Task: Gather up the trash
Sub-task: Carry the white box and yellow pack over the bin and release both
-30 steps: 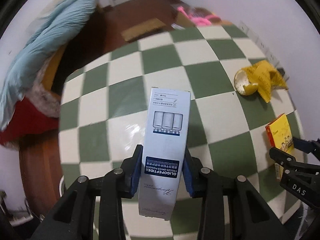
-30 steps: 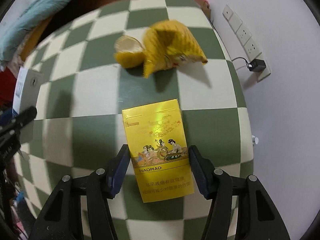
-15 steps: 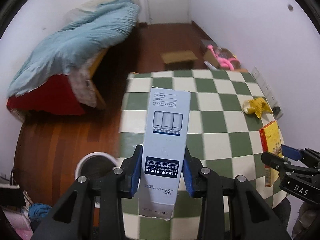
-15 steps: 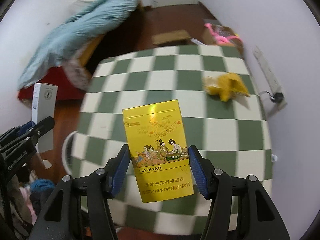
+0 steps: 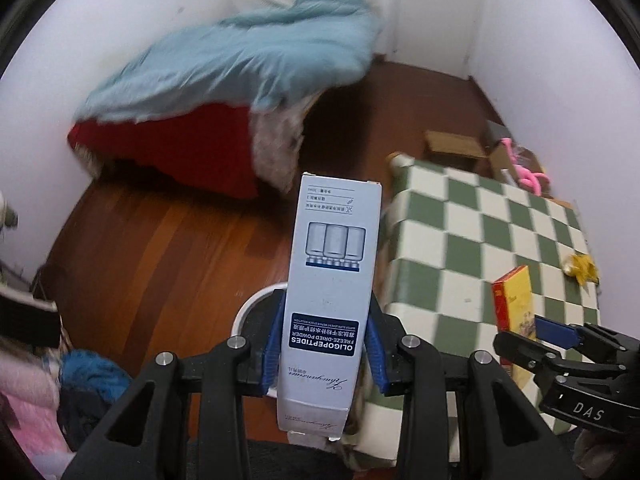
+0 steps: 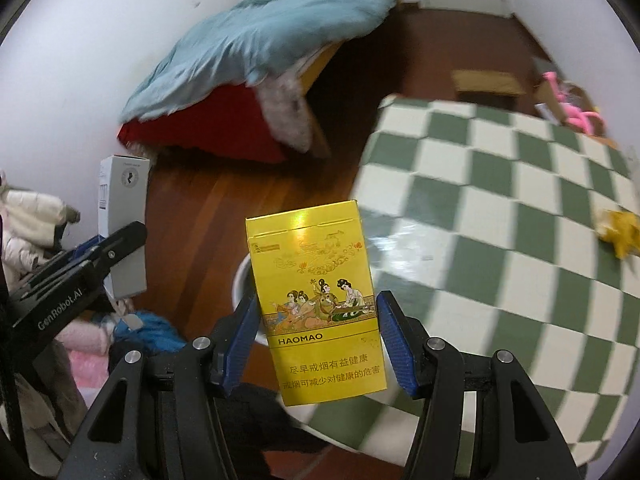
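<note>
My left gripper [image 5: 324, 344] is shut on a tall pale blue carton [image 5: 332, 280] and holds it in the air above a white round bin [image 5: 252, 312] on the floor. My right gripper [image 6: 316, 332] is shut on a yellow cigarette box [image 6: 316, 292], also over the white bin's rim [image 6: 240, 276], beside the table edge. Each gripper shows in the other view: the right one [image 5: 560, 344] with the yellow box [image 5: 514, 300], the left one [image 6: 96, 252] with the carton [image 6: 124, 220]. A crumpled yellow wrapper [image 5: 582, 268] lies on the checkered table [image 5: 480, 240]; it also shows in the right wrist view [image 6: 620, 232].
A bed with a light blue quilt [image 5: 240, 64] and red sheet stands beyond on the wooden floor [image 5: 160, 240]. Clothes pile [image 6: 80, 340] lies at the lower left. A cardboard box [image 5: 452, 148] and pink items [image 5: 528, 176] sit behind the table near the white wall.
Both grippers have swung left off the table with their boxes and now hang over the floor and the white bin. The table has shifted to the right of both views.
</note>
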`<state>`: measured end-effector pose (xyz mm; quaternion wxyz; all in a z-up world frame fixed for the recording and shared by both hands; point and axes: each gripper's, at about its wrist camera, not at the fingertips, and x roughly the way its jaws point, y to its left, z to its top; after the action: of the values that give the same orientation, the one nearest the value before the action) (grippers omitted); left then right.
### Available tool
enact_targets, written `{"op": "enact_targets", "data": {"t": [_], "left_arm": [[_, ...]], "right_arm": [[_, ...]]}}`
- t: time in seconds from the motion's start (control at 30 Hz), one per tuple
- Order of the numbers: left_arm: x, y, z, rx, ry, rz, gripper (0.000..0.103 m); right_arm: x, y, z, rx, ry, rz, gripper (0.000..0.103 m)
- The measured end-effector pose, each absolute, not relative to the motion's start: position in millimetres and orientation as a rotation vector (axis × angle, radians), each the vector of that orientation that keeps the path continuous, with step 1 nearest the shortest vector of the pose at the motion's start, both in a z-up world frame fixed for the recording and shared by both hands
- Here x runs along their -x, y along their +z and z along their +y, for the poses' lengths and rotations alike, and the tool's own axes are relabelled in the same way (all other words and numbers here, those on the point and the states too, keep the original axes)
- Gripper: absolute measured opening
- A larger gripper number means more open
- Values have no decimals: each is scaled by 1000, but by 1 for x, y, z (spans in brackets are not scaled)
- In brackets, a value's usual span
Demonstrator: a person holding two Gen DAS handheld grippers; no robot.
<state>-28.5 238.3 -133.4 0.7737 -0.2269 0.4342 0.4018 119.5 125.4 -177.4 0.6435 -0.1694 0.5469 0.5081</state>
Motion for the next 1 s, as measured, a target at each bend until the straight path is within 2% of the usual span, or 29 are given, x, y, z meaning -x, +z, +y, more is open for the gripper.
{"op": "enact_targets", "data": {"t": [0.37,0.43,0.47,0.5,0.53,0.57,0.7,0.77,0.8,0.83,1.0], "left_arm": [[88,-268,332,831,837,1063,35],[95,-285,342,875,849,1078,42],[101,-292,347,899,854,1077,51],[105,-297,350,924,861,1075,69],[109,-300,353,938,867,1073,80],[114,-305,357,954,874,1073,95],[137,-312,361,991,931,1075,97],[146,-311,361,980,975,1074,97],[147,-311,362,973,988,1070,97],[151,-309,360,960,1015,1063,97],[161,-304,353,911,1102,1073,97]], "right_arm": [[-75,-295,244,543,1120,1449,61],[-69,-318,262,586,1098,1475,61],[-67,-326,269,604,1097,1484,61],[-64,-337,278,626,1087,1492,61],[-63,-343,283,638,1081,1496,61],[-61,-354,291,661,1078,1517,61],[-54,-379,309,691,1080,1558,62],[-48,-390,315,709,1095,1572,79],[-47,-393,317,709,1098,1574,92],[-46,-396,319,708,1100,1575,95],[-36,-394,314,761,1079,1529,96]]}}
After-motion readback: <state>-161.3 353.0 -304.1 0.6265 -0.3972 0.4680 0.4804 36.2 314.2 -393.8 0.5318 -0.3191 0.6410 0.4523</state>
